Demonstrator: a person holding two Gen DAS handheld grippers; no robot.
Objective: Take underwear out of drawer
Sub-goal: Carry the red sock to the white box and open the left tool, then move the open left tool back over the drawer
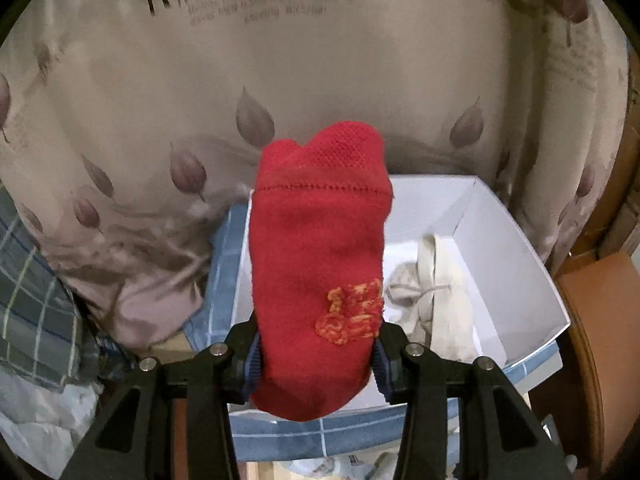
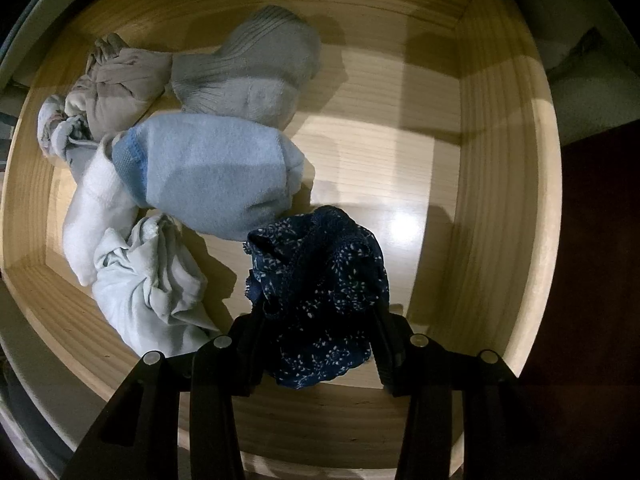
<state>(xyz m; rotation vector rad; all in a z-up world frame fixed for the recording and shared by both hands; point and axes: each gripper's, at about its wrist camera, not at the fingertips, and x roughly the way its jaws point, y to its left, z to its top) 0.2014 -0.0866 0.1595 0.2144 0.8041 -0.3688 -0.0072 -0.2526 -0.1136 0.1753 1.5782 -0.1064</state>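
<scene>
Blurred, unreadable print on the leaf-patterned fabric (image 1: pixel 256 4).

right gripper (image 2: pixel 318 344) clamps navy underwear (image 2: pixel 320 280) | over wooden drawer (image 2: pixel 500 160)

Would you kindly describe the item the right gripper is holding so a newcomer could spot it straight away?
Look into the wooden drawer; near its front edge, the right gripper pinches a crumpled navy garment. Its tiny white floral print sets it apart from the plain pale socks piled left.
</scene>
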